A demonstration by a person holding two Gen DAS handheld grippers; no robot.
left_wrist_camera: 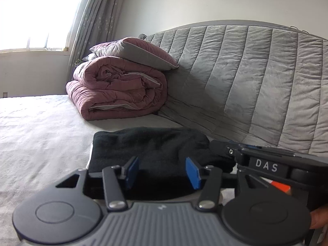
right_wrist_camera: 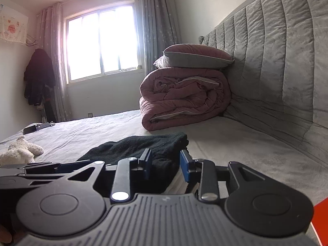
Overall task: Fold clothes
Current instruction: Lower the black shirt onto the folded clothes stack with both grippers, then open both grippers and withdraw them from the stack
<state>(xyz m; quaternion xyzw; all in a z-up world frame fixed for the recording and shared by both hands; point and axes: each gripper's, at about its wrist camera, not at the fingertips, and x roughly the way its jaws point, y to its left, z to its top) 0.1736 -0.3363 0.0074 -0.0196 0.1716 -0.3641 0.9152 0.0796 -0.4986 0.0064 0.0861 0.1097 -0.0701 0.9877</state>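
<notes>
On the bed point(right_wrist_camera: 82, 131), a folded black garment point(left_wrist_camera: 151, 145) lies in front of the rolled pink quilt point(left_wrist_camera: 119, 90), with the left gripper point(left_wrist_camera: 162, 174) and right gripper point(right_wrist_camera: 166, 164) side by side at its near edge, jaws released around nothing.
</notes>
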